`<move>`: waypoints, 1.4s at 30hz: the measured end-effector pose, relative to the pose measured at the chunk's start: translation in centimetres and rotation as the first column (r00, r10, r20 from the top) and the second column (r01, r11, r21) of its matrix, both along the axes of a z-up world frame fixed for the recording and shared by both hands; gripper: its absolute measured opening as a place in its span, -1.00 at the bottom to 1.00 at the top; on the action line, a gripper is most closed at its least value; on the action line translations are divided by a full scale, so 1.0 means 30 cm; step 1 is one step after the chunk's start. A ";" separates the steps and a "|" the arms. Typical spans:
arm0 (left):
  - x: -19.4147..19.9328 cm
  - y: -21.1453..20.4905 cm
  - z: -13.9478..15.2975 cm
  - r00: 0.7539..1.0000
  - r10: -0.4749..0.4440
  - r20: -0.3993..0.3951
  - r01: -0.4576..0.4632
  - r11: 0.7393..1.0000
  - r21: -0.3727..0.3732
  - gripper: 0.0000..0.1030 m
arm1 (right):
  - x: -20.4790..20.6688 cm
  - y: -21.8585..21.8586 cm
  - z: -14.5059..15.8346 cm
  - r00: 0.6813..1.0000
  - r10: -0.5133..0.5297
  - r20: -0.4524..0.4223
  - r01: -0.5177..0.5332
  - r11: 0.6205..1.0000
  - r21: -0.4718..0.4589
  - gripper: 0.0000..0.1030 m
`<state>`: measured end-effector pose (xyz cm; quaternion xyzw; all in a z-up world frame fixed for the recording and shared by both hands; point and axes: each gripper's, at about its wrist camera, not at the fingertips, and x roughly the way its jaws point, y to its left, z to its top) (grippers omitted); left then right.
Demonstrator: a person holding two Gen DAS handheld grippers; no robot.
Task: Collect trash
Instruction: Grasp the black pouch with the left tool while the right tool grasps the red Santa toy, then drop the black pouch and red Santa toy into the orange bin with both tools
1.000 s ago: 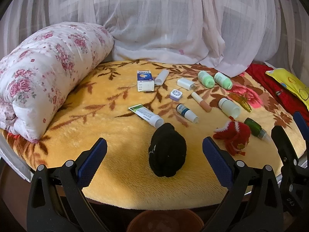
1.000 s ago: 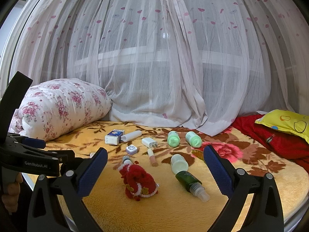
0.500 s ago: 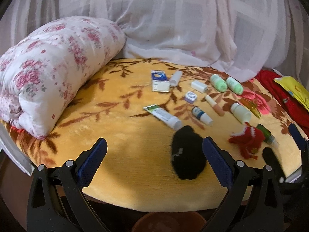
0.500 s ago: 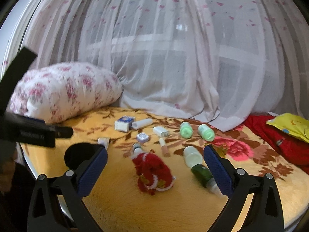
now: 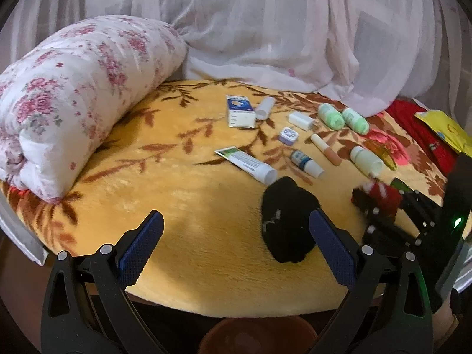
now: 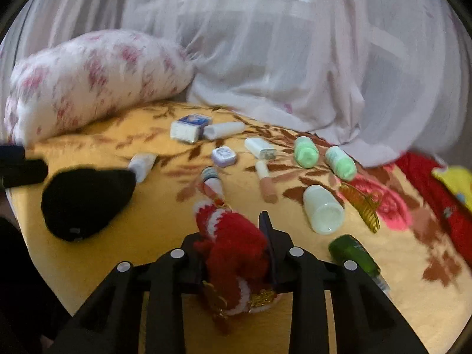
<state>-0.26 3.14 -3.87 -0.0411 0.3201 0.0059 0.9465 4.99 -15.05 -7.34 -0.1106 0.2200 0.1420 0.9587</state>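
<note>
— What did your right fingers (image 6: 236, 253) have?

— They were pinched on the red knit toy (image 6: 233, 250), one finger on each side of its body, low over the blanket (image 6: 165, 236) at the near edge of the bed. From the left view I could see the right gripper (image 5: 383, 212) covering most of that toy (image 5: 380, 190).

— How did it handle?

— My judgement: soft, light and squashy, nothing to break. It gives under the pads, so a grip across the thick middle looked safer than one on the white trim or the gold bit dangling below, which could pull loose.

— And the left?

— My left fingers (image 5: 236, 250) were spread wide and held nothing. They hovered by the near edge, with the black cap (image 5: 287, 221) just ahead and against the right one.

— Further out?

— The tube (image 5: 247, 165) lay just beyond the cap, nearly touching it. Past that: a small bottle (image 5: 306, 163), a lilac case (image 5: 288, 135), a box (image 5: 239, 115), two green bottles (image 6: 323, 156), a white bottle (image 6: 323, 209) and a dark green one (image 6: 354, 253) right beside my right gripper. A brown pot (image 5: 256, 336) sat below the bed edge, likely the bin.
</note>
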 end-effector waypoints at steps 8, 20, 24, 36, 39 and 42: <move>0.064 -0.092 -0.037 0.998 -0.068 -0.002 0.068 0.998 -0.015 0.87 | -0.128 -0.066 0.111 0.994 0.000 0.106 -0.005 0.998 0.056 -0.48; 0.138 -0.127 -0.092 0.994 -0.106 -0.023 0.106 0.994 -0.006 -0.14 | -0.171 -0.115 0.140 0.994 0.008 0.111 -0.019 0.994 0.105 -0.46; 0.086 -0.092 -0.069 0.991 -0.128 -0.040 0.126 0.991 -0.049 -0.15 | -0.192 -0.104 0.147 0.993 0.033 0.116 -0.046 0.993 0.113 -0.46; -0.215 -0.063 -0.076 0.954 -0.244 -0.177 0.230 0.968 -0.096 -0.15 | -0.408 0.014 0.061 0.969 0.186 -0.165 -0.163 0.976 0.143 -0.45; -0.269 -0.064 -0.126 0.933 -0.273 -0.235 0.254 0.961 -0.106 -0.15 | -0.471 0.034 0.014 0.952 0.205 -0.227 -0.178 0.975 0.131 -0.45; -0.309 -0.048 -0.159 0.921 -0.282 -0.268 0.261 0.959 -0.111 -0.15 | -0.508 0.036 -0.009 0.941 0.209 -0.268 -0.181 0.975 0.125 -0.45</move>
